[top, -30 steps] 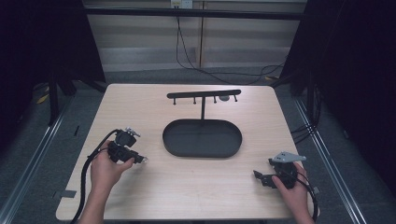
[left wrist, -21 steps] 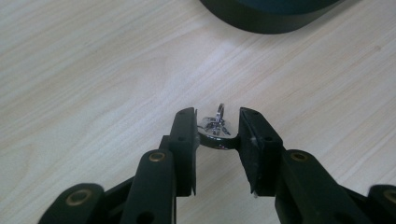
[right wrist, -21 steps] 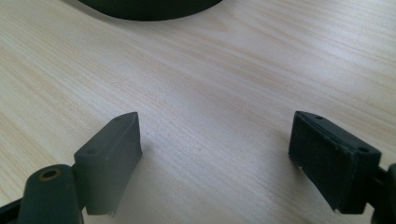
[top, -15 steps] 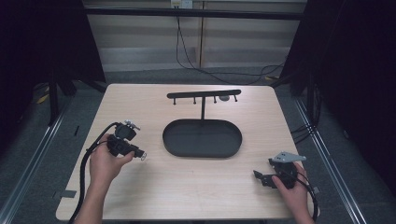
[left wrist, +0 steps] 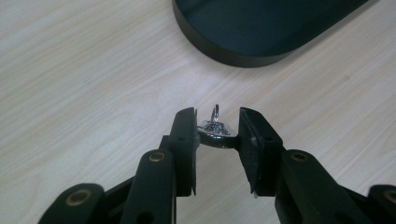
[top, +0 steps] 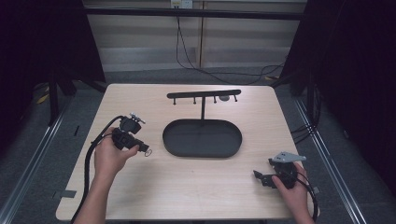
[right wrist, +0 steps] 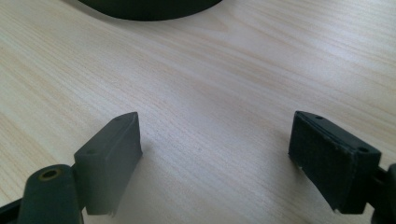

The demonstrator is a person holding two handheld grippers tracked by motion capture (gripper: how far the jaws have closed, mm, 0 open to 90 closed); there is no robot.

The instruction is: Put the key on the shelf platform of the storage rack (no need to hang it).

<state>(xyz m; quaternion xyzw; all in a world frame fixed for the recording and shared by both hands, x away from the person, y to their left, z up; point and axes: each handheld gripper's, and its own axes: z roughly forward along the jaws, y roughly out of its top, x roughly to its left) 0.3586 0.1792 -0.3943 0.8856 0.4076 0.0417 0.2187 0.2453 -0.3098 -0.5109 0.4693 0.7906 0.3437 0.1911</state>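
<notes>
You are holding the left claw over the left half of the light wooden table, just to the left of the black oval tray. Its jaws are closing on a small shiny metal piece with a ring, pinching it from both sides; in the left gripper view the ring part is standing up between the jaw tips, with the table surface beneath and the curved edge of the tray lying beyond. In the high view the ring is showing at the claw's tip, just beside the tray's left end but apart from it. Whether the piece is resting on the table or hanging clear of it cannot be told.

Your left hand is wrapping around the gripper body, and the cable is trailing back along your forearm.

You are resting the right claw near the front right corner of the table, well apart from the tray, with your right hand behind it. Its jaws are standing wide apart with nothing between them, bare wood showing in the gap.

A black T-shaped stand is rising from the far side of the tray, its crossbar carrying small pegs.
</notes>
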